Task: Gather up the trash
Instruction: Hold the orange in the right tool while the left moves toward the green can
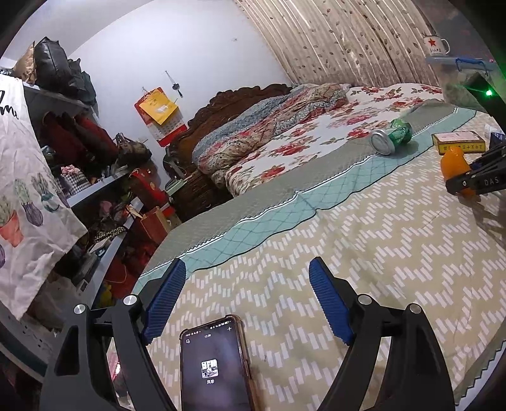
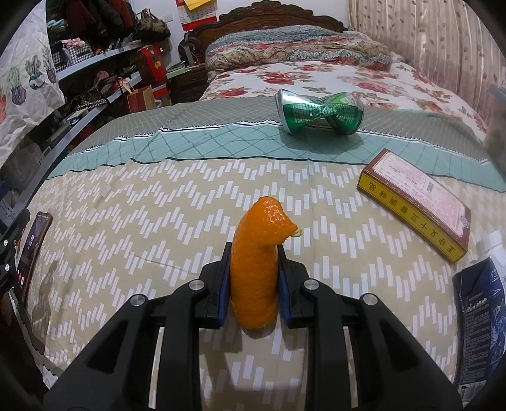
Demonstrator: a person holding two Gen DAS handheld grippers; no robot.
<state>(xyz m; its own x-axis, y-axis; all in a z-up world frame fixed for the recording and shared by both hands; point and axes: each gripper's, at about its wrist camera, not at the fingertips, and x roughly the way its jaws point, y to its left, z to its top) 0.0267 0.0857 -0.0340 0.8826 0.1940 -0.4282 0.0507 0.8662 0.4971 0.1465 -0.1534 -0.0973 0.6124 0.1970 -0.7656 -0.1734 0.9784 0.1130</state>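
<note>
Surface: bed (image 2: 126,196) spread with a beige zigzag-patterned cover, a teal diamond-stitched band across it, grey quilting beyond, then a red-flowered sheet.
Room: carved dark wooden headboard (image 2: 278,12) at the far end; folded patchwork quilt (image 2: 294,44) against it; leaf-print curtain (image 1: 341,41) along one side; cluttered metal shelves (image 1: 104,189) with bags and red boxes along the other; red-and-yellow wall calendar (image 1: 159,113) on the white wall.
Right gripper (image 2: 252,253): blue pads clamped on a curled strip of orange citrus peel (image 2: 256,253), held upright just above the cover.
Left gripper (image 1: 248,300): jaws spread wide, nothing between the pads; a black smartphone in a brown case (image 1: 215,363) sits below them, screen lit.
Other trash: crushed green aluminium can (image 2: 319,112) lying on its side on the teal band; flat yellow-and-maroon cardboard box (image 2: 414,205) on the beige cover, well apart from the can.
Cut off: dark blue printed carton (image 2: 480,322) at the right edge, only partly in view; a white object behind it, too little showing to name.
Hard to make out: white enamel mug with red star (image 1: 435,46) on a blurred clear ledge near the lens.
</note>
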